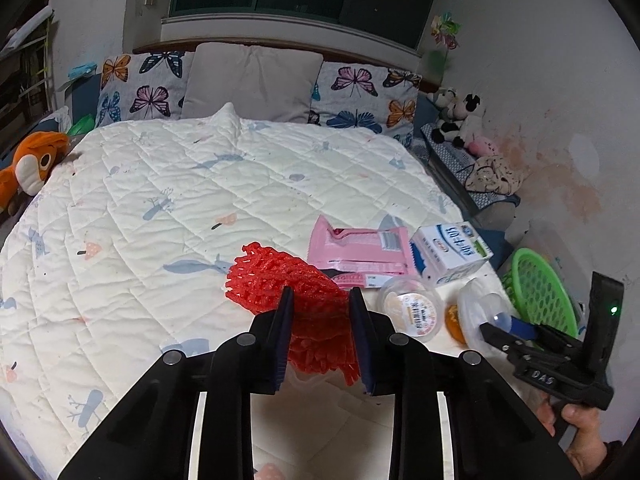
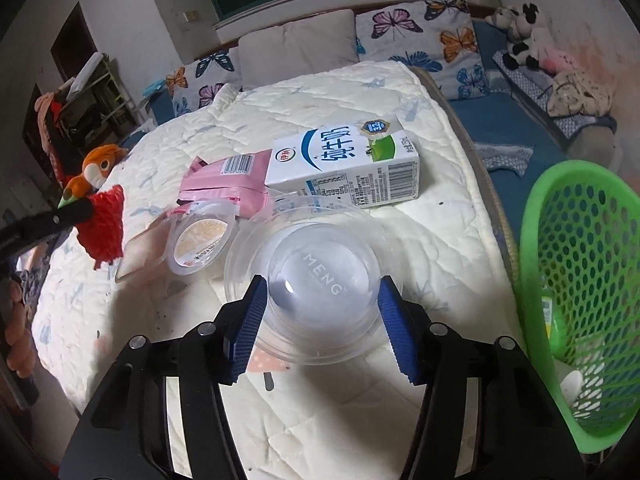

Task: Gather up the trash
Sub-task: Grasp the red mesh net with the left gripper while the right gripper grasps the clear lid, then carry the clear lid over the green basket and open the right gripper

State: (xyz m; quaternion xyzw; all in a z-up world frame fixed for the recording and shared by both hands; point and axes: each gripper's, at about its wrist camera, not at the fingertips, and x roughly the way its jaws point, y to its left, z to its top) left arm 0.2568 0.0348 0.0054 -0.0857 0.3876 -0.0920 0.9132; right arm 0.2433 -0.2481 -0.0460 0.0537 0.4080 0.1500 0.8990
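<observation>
Taking the milk carton (image 2: 344, 168) on the bed (image 1: 160, 208) as your landmark: farthest left of it, your left gripper (image 1: 322, 334) has its jaws pinching the red foam net (image 1: 280, 280), a crumpled mesh sleeve; its lower part is hidden between the pads. Just left of the carton lies a pink wrapper (image 2: 228, 184), partly tucked under it, and in front of that a small clear cup (image 2: 200, 242) with a printed lid, the print too small to read. Directly in front of the carton, your right gripper (image 2: 322, 320) has its jaws set against the sides of a clear domed lid (image 2: 320, 280) marked MENG. Right of the carton, beside the bed, stands the green basket (image 2: 580, 272); its contents are blurred and its far side is cut off.
</observation>
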